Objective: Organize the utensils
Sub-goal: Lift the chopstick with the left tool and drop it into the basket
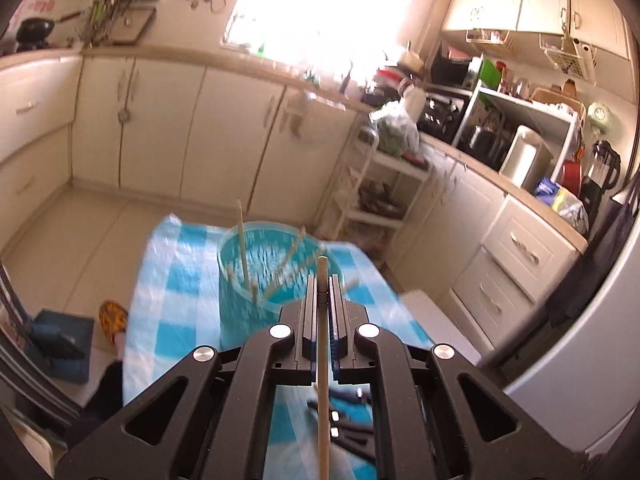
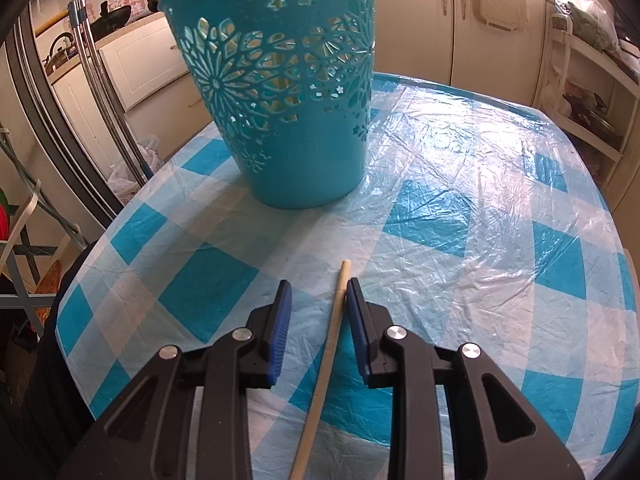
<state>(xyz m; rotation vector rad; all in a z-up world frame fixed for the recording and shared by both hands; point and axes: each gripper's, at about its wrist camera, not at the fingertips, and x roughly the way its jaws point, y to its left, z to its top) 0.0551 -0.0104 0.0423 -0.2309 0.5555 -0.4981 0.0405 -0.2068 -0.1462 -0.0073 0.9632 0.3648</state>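
Note:
My left gripper point(image 1: 322, 280) is shut on a wooden chopstick point(image 1: 322, 360), which runs lengthwise between the pads with its tip poking out past them. It hangs above the checked tablecloth point(image 1: 172, 312), just short of the teal basket point(image 1: 240, 312). Several chopsticks point(image 1: 242, 240) lean inside that basket. In the right wrist view my right gripper point(image 2: 319, 285) is low over the tablecloth point(image 2: 480, 200) and open. Another chopstick point(image 2: 334, 332) lies on the cloth between its fingers, close to the right pad. The patterned teal basket point(image 2: 296, 152) stands upright ahead of it.
A white shelf trolley point(image 1: 380, 184) stands beyond the table's far right corner. A grey fridge point(image 1: 580, 340) is on the right, and cream cabinets point(image 1: 160, 120) line the far wall. Metal poles point(image 2: 92, 80) and a folding frame point(image 2: 24, 240) stand off the table's left edge.

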